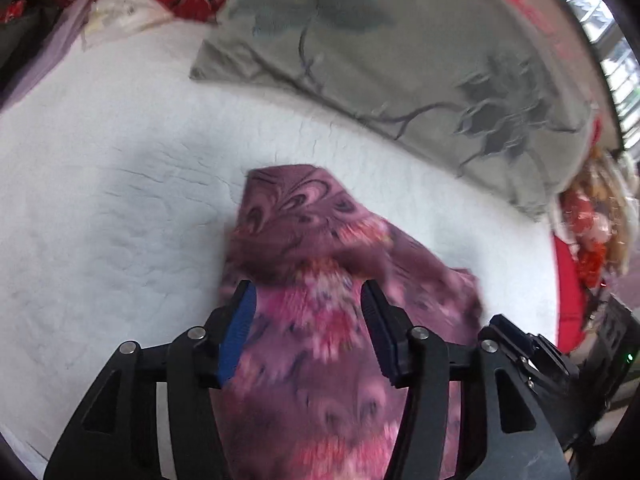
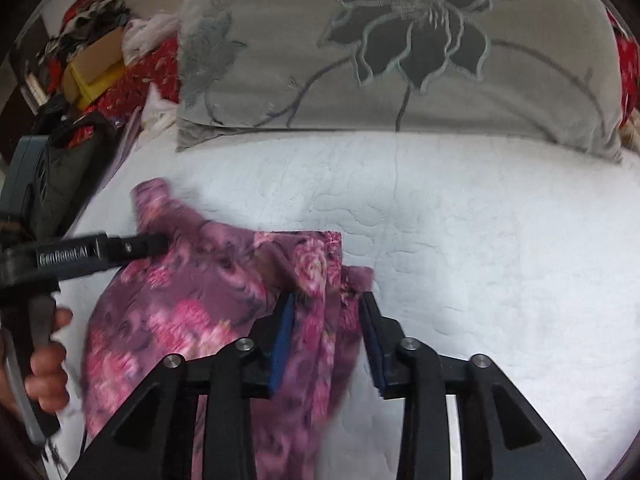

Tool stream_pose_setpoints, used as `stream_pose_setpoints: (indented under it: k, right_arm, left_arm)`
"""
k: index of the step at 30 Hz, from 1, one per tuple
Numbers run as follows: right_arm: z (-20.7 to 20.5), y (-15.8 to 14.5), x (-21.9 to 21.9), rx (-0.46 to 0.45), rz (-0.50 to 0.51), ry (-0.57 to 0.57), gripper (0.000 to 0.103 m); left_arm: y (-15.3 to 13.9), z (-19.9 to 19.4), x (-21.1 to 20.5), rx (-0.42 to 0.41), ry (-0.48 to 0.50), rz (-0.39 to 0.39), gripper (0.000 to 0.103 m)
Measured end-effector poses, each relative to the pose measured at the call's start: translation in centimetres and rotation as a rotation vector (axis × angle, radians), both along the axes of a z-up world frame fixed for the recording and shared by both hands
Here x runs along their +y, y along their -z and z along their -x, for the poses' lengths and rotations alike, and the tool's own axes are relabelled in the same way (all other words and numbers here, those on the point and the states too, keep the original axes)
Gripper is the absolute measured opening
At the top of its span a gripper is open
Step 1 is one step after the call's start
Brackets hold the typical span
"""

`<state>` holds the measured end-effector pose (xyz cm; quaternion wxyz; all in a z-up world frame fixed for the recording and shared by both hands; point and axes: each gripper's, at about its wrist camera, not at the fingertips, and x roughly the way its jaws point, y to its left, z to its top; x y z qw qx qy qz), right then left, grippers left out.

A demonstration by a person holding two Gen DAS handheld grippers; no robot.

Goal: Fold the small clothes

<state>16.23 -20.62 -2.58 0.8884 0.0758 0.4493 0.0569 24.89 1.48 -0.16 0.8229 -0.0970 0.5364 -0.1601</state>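
Note:
A small purple garment with a pink floral print [image 1: 320,272] lies bunched on the white quilted bed [image 1: 100,200]. My left gripper [image 1: 308,292] is open, its jaws either side of the cloth, which passes between the fingers. The garment also shows in the right wrist view [image 2: 192,300]. My right gripper [image 2: 328,304] is open over the garment's right edge, with a fold of cloth between its fingers. The left gripper [image 2: 156,242] reaches in from the left there, held by a hand, its tip over the garment's upper left part.
A large grey pillow with a dark flower pattern [image 2: 400,48] lies along the far side of the bed [image 2: 480,240]. Red patterned cloth, a cardboard box [image 2: 100,60] and other clutter are piled at the far left. Red fabric [image 1: 568,304] lies at the right edge.

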Motion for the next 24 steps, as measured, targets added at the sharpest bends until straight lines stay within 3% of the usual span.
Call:
stream_pose_setpoints:
  k: [4, 6, 7, 9, 12, 15, 19, 20, 24]
  right_arm:
    - [4.5, -1.7, 0.1, -0.035, -0.036, -0.139, 0.037]
    - [5.9, -0.5, 0.5, -0.01, -0.033, -0.169, 0.039]
    - [6.0, 0.9, 0.9, 0.033, 0.0, -0.162, 0.04]
    - [5.9, 3.0, 1.3, 0.093, 0.06, -0.12, 0.044]
    - [6.6, 1.9, 1.1, 0.08, 0.042, -0.047, 0.046]
    - [9.1, 0.2, 1.3, 0.051, 0.002, -0.087, 0.048]
    - [11.3, 2.1, 2.2, 0.102, 0.034, -0.123, 0.066]
    - [11.5, 2.7, 2.2, 0.109, 0.046, -0.105, 0.074]
    - [13.1, 3.3, 1.6, 0.116, 0.017, 0.003, 0.078]
  left_arm:
    - [-0.4, 4.5, 2.4, -0.047, 0.001, 0.019, 0.066]
    - [1.7, 5.0, 2.4, 0.007, -0.01, -0.001, 0.067]
    - [3.1, 4.9, 2.3, 0.066, -0.008, -0.014, 0.068]
    - [3.4, 5.2, 3.0, 0.083, -0.03, 0.019, 0.068]
    - [0.8, 6.9, 4.0, 0.045, -0.011, 0.012, 0.067]
    - [-0.4, 9.7, 4.6, -0.01, 0.03, -0.03, 0.071]
    - [3.1, 11.8, 3.9, 0.07, 0.067, -0.081, 0.076]
    - [3.9, 12.3, 4.0, 0.085, 0.054, -0.075, 0.081]
    - [3.1, 13.8, 4.5, 0.074, 0.06, -0.09, 0.083]
